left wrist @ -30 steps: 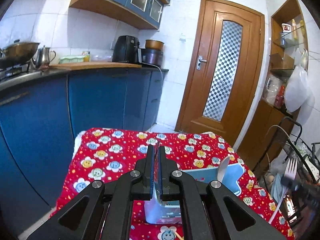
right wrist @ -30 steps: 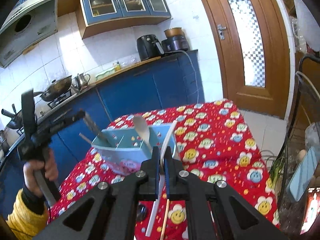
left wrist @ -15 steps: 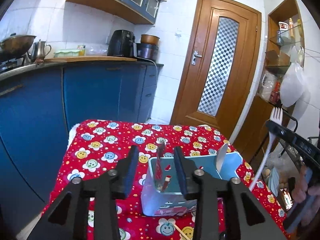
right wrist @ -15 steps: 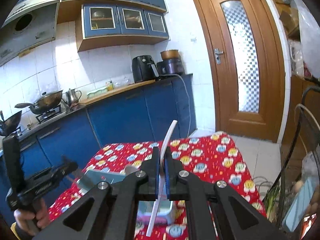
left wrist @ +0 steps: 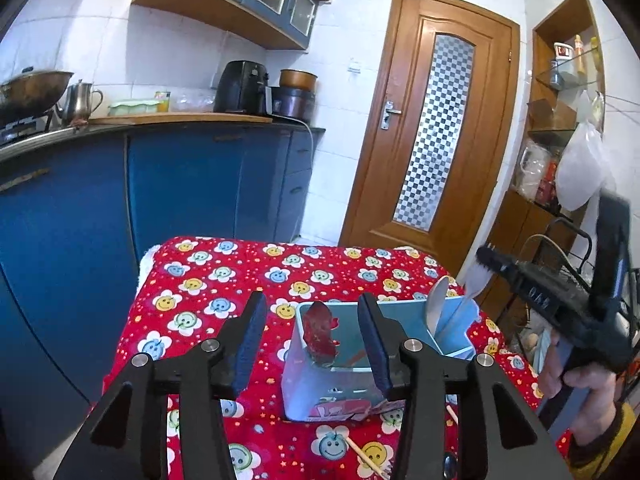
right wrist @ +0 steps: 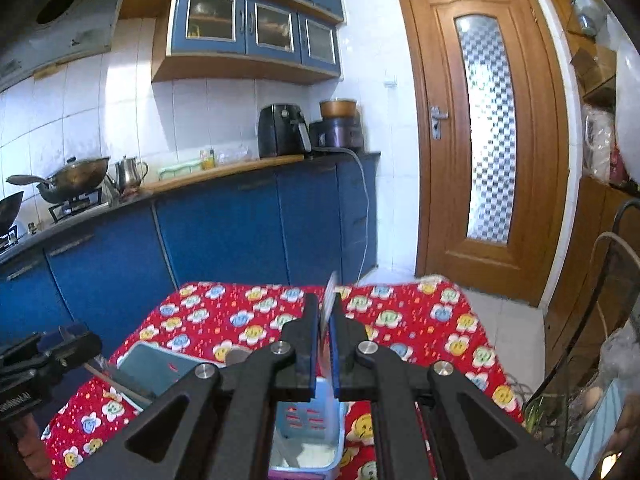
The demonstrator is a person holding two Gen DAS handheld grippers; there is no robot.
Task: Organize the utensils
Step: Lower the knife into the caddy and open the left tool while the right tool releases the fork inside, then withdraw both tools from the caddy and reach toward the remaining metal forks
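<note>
A light blue utensil holder (left wrist: pixel 340 376) stands on the red flowered tablecloth (left wrist: pixel 224 280). A knife blade (left wrist: pixel 318 336) reflecting red leans in its left compartment, and a metal spoon (left wrist: pixel 436 304) stands in the right one. My left gripper (left wrist: pixel 312 336) is open and empty just behind the holder. My right gripper (right wrist: pixel 325 320) is shut on a white plastic fork (right wrist: pixel 329 300), whose handle reaches down into the holder (right wrist: pixel 308 436). In the left wrist view the right gripper (left wrist: pixel 486 258) holds the fork (left wrist: pixel 474 286) over the holder's right compartment.
A wooden chopstick (left wrist: pixel 362 458) lies on the cloth in front of the holder. Blue kitchen cabinets (left wrist: pixel 180 184) and a counter stand behind the table. A wooden door (left wrist: pixel 432 128) is at the back right, and a wire rack (right wrist: pixel 616 280) stands at the right.
My left gripper opened fully, leaving the knife in the holder, and drew back. My right gripper lowered the white fork into the holder's right compartment.
</note>
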